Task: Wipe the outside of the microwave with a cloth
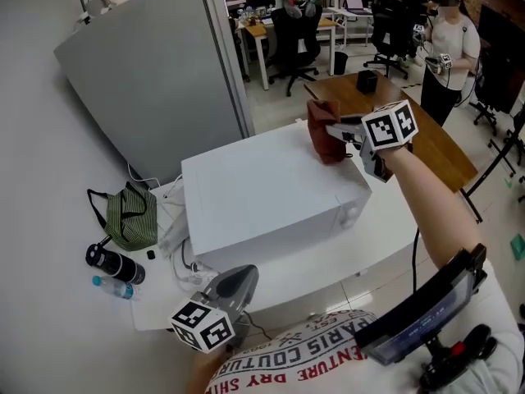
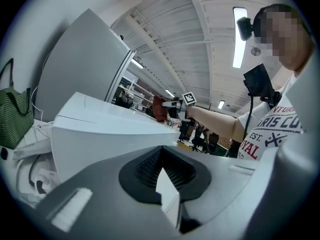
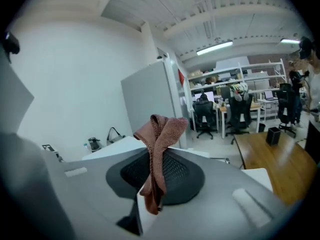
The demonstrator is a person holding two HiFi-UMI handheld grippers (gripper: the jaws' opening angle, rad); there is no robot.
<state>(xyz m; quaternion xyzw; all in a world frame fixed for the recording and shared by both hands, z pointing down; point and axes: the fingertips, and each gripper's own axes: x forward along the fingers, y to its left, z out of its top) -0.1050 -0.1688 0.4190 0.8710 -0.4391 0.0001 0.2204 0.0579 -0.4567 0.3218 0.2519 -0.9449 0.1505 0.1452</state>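
Observation:
The white microwave (image 1: 262, 195) stands on a white table (image 1: 385, 245). My right gripper (image 1: 335, 132) is over the microwave's far right top corner, shut on a reddish-brown cloth (image 1: 322, 140) that hangs against the top there. In the right gripper view the cloth (image 3: 157, 154) is pinched between the jaws of the right gripper (image 3: 150, 184) and sticks up folded. My left gripper (image 1: 236, 279) is low at the microwave's near front, apart from it, shut and holding nothing. From the left gripper (image 2: 162, 176) the microwave (image 2: 100, 129) rises just ahead.
Left of the microwave lie a green striped bag (image 1: 131, 216), a black flask (image 1: 115, 263), a small water bottle (image 1: 115, 287) and white cables (image 1: 176, 253). A grey partition (image 1: 156, 64) stands behind. A wooden table (image 1: 426, 138), office chairs (image 1: 295, 31) and a standing person (image 1: 449, 48) are beyond.

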